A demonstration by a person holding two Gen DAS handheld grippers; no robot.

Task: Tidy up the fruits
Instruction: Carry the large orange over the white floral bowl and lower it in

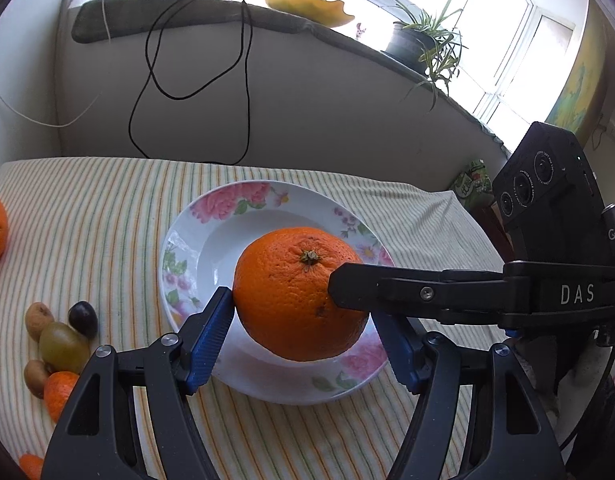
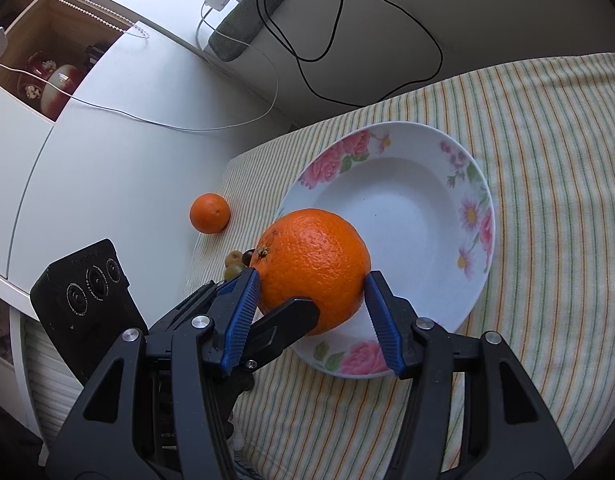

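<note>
A large orange (image 1: 299, 292) hangs just above the near rim of a white floral plate (image 1: 227, 208). Both grippers hold it. My left gripper (image 1: 303, 336) has its blue pads on the orange's left and right sides. My right gripper (image 2: 311, 304) also clamps the same orange (image 2: 313, 268), with its blue pads on either side, and its black finger crosses the left wrist view (image 1: 387, 288). The plate (image 2: 407, 200) holds nothing else. A second orange (image 2: 210, 213) lies on the striped cloth to the left.
Small fruits lie in a cluster (image 1: 59, 340) left of the plate: a green one, a dark one, brown ones and orange ones. Black and white cables (image 1: 195, 80) hang down the wall behind the table. A potted plant (image 1: 419, 44) stands on the sill.
</note>
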